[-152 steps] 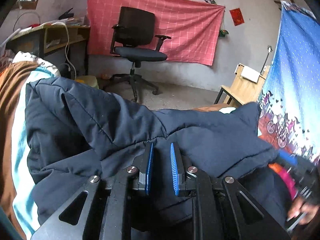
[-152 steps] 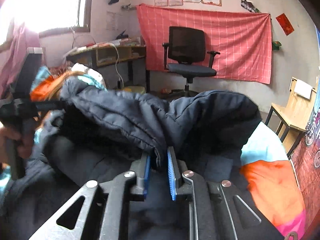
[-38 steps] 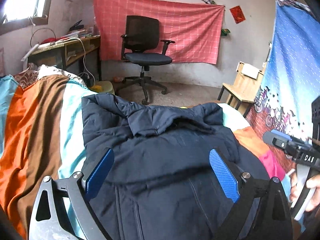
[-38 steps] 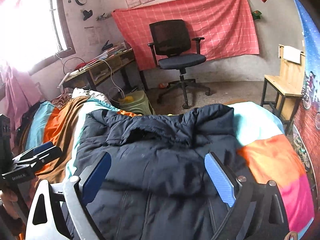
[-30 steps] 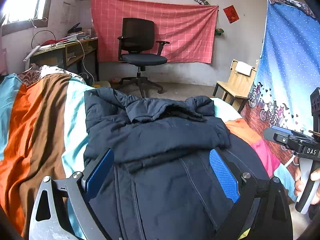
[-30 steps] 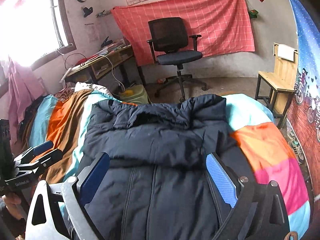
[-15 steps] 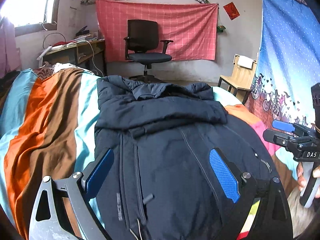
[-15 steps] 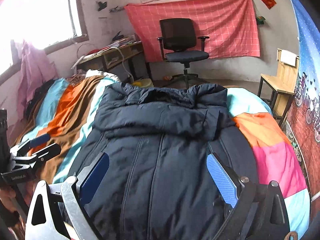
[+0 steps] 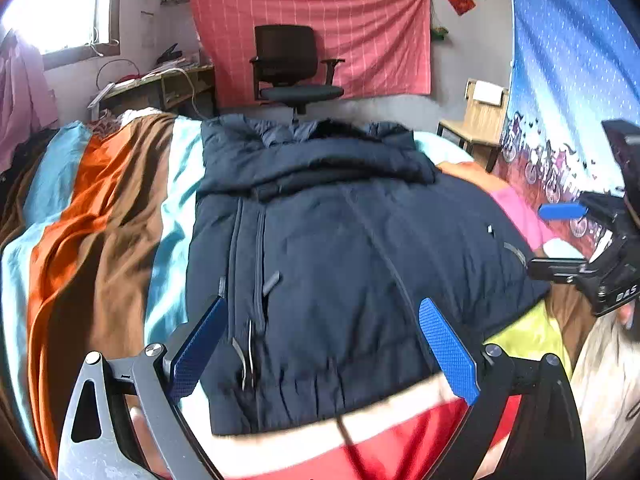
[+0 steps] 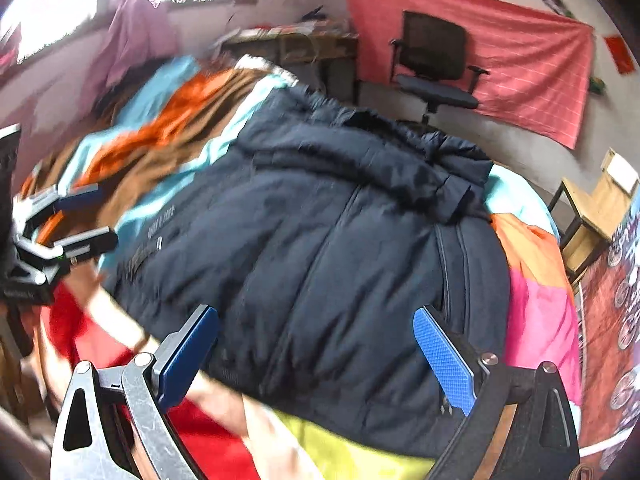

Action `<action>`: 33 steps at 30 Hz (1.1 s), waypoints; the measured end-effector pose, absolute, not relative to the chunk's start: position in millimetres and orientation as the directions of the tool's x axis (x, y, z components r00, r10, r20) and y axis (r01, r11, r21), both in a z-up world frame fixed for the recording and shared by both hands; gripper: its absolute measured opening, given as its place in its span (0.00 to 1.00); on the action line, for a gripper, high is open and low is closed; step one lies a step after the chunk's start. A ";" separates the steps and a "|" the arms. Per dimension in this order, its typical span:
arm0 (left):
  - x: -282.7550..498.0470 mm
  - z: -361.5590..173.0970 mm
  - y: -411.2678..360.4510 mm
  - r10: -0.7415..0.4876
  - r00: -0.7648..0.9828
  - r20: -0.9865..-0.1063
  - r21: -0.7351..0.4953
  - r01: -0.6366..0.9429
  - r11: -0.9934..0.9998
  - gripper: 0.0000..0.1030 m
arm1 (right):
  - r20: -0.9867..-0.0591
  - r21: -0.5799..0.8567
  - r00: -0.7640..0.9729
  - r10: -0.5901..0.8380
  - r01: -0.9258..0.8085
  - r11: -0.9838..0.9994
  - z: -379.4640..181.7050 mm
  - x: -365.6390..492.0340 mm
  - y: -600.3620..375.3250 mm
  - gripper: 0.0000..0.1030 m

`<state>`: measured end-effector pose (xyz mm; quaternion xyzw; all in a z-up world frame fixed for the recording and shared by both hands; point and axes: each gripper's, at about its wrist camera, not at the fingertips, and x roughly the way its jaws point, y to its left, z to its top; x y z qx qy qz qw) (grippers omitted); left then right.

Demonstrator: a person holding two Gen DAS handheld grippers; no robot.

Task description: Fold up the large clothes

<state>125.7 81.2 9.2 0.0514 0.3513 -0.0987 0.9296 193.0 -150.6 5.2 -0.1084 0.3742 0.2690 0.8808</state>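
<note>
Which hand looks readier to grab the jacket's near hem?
Probably the left gripper: its open jaws squarely frame the jacket at its near hem. The right gripper, also open, views it tilted and blurred.

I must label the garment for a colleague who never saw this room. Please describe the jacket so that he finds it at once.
Find the bed with the striped blanket in orange, brown and light blue. On it lies the jacket, spread flat with its zipper up. It is the only dark navy, puffy thing among bright colours.
</note>
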 end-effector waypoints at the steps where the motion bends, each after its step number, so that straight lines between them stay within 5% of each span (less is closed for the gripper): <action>1: 121.6 6.8 79.6 -0.142 0.725 -0.674 0.030 0.219 0.975 0.91 | -0.725 -0.007 0.567 0.390 -0.573 0.820 3.5 186.4 -151.2 0.96; 22: 110.6 -85.3 68.0 -0.008 0.580 -0.815 0.228 0.334 0.915 0.91 | -0.892 -0.241 0.434 0.127 -0.693 0.679 -57.1 167.2 -183.2 0.96; 33: 121.4 -123.5 73.0 0.115 0.568 -0.815 0.341 0.310 0.888 0.91 | -0.931 -0.274 0.366 0.000 -0.696 0.664 -105.3 189.1 -185.5 0.96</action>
